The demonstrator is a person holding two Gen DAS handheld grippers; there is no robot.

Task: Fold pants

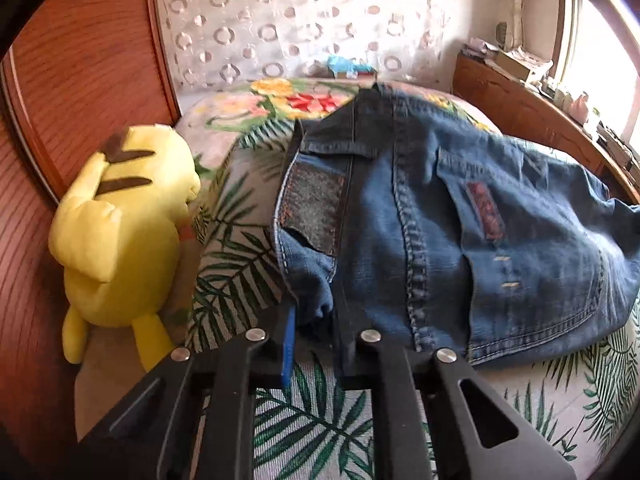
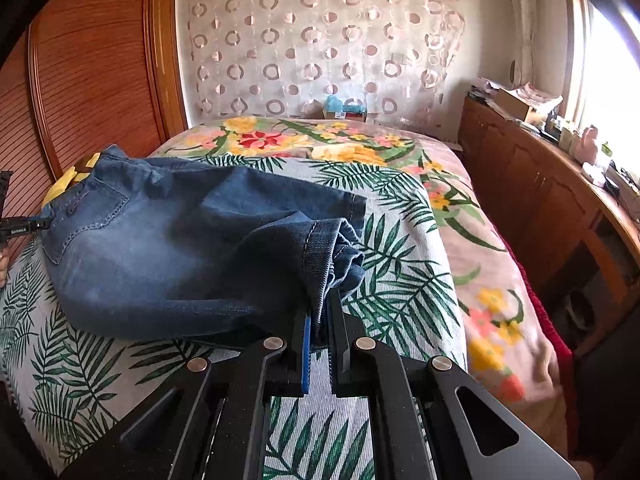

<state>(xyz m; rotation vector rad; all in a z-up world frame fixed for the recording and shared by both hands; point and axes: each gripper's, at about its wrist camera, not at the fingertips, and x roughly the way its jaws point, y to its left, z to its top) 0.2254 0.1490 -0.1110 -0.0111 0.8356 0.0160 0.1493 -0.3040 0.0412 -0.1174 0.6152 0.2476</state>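
**Bedroom, pants on bed, both tongs clamped on denim**

- Left gripper (image 1: 316, 320): nearest in the left wrist view. Jaws clenched on the waistband corner of the jeans (image 1: 440, 216), cloth bunched between the black fingers.
- Right gripper (image 2: 320, 320): nearest in the right wrist view. Jaws pinched tight on the leg hems of the jeans (image 2: 180, 256), the cuffs gathered between them.
- Jeans: blue denim, lying in a folded heap on the palm-leaf bedspread (image 2: 400, 280), waist end to the left, hems to the right, back pocket and centre seam facing up.
- Yellow plush toy (image 1: 124, 232): beside the bed's left edge, against the wooden wardrobe (image 1: 80, 80).
- Floral blanket (image 2: 500, 260): under and beyond the bedspread.
- Wooden cabinet (image 2: 520, 168): along the right wall, cluttered top, below the window.
- Circle-pattern curtain (image 2: 320, 40): far wall.
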